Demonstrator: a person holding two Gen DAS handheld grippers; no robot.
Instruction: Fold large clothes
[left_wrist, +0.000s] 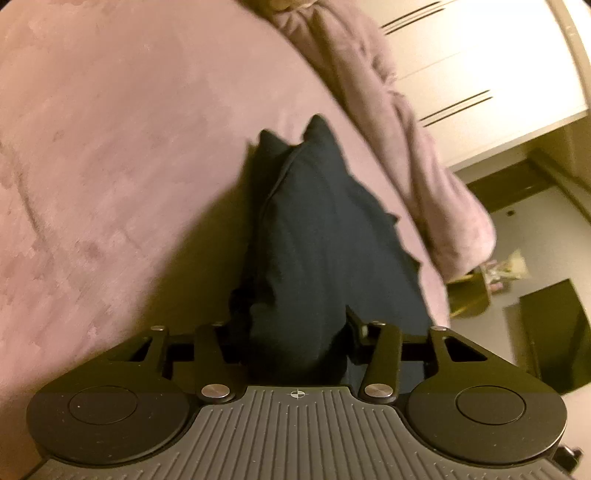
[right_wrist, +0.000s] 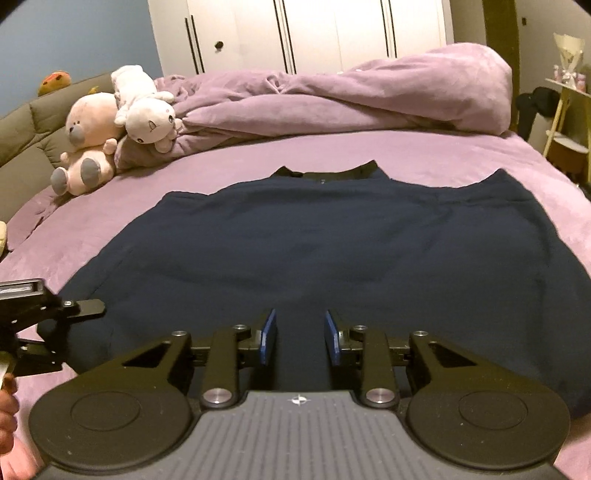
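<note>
A large dark navy garment (right_wrist: 314, 240) lies spread flat on the purple bed sheet (right_wrist: 221, 170), collar at the far side. My right gripper (right_wrist: 300, 332) is at its near hem, blue pads closed on a raised ridge of the cloth. In the right wrist view, my left gripper (right_wrist: 79, 308) comes in from the left edge at the garment's near left corner. In the left wrist view the navy cloth (left_wrist: 325, 229) stands bunched up between my left gripper's (left_wrist: 295, 325) jaws and hides the left finger; only the right fingertip (left_wrist: 354, 325) shows.
A crumpled purple duvet (right_wrist: 369, 96) lies across the bed's far side, with plush toys (right_wrist: 96, 140) at the far left. White wardrobes (right_wrist: 295, 33) stand behind. A shelf unit (right_wrist: 565, 110) is off the bed's right side. A person's hand (right_wrist: 7, 413) shows at lower left.
</note>
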